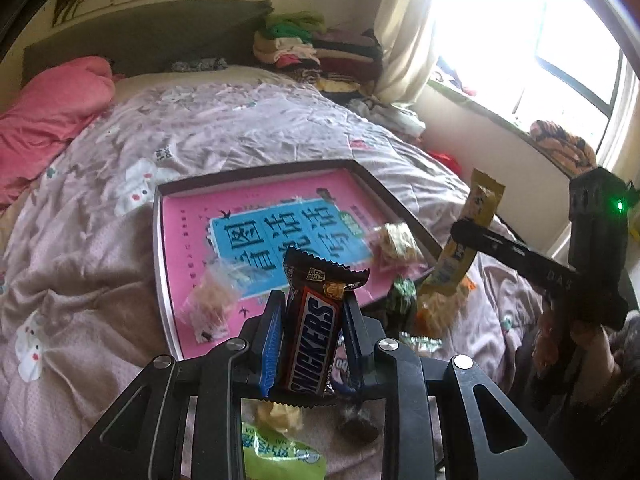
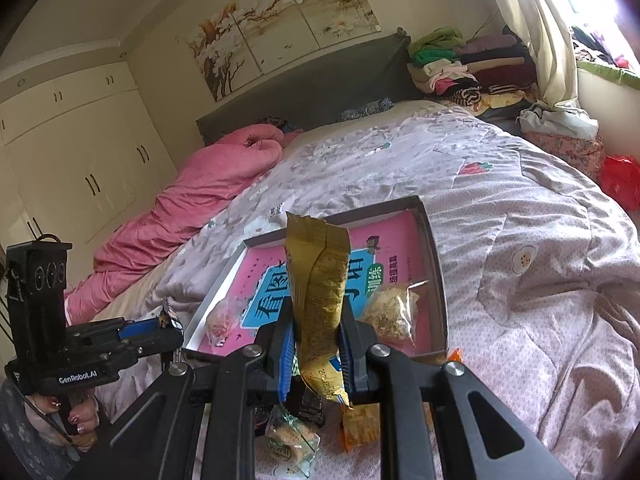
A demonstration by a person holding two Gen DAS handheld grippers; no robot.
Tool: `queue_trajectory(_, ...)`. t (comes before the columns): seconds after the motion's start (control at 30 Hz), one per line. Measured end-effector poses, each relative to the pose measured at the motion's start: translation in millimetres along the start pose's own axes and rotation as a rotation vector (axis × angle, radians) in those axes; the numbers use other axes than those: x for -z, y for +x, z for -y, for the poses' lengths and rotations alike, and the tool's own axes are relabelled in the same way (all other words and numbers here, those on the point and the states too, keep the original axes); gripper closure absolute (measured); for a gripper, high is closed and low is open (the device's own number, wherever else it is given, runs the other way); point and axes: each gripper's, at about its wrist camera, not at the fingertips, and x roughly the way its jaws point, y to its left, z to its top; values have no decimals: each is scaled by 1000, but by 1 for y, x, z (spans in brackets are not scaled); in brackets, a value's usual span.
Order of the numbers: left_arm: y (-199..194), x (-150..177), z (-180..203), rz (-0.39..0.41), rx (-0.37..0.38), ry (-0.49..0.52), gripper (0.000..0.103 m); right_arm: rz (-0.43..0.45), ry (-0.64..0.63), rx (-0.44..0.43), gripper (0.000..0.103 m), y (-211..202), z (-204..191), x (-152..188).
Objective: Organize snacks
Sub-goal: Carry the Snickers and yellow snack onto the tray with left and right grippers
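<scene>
My left gripper point(image 1: 310, 316) is shut on a brown Snickers bar point(image 1: 310, 344), held upright just before the near edge of the shallow box point(image 1: 160, 264) with a pink and blue bottom. My right gripper point(image 2: 316, 320) is shut on a gold snack packet point(image 2: 320, 280), upright above the box's point(image 2: 436, 272) near edge; it also shows in the left wrist view point(image 1: 468, 240). Two clear bags of snacks lie in the box point(image 1: 208, 304) point(image 1: 396, 244). Several loose snacks point(image 2: 292, 440) lie on the quilt below both grippers.
The box rests on a lilac patterned quilt point(image 2: 520, 240) on a bed. A pink duvet point(image 2: 192, 200) lies along the left side. Folded clothes point(image 2: 472, 68) are stacked by the headboard. A window point(image 1: 560, 40) is on the right.
</scene>
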Motion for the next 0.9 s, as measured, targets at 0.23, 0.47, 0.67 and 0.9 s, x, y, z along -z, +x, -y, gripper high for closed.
queue_trajectory(0.23, -2, -13, -3, 28, -41, -16, 74, 33, 3, -4, 83, -2, 4, -9)
queue_trajectory(0.47, 2, -24, -7, 40, -76, -38, 74, 53, -2, -28, 83, 4, 5, -20)
queue_trajectory(0.67, 12, -31, -8, 46, -89, -49, 74, 58, -12, -46, 83, 13, 5, -28)
queue_trajectory(0.9, 22, -36, -11, 52, -105, -62, 74, 38, -23, -62, 83, 28, 5, -34)
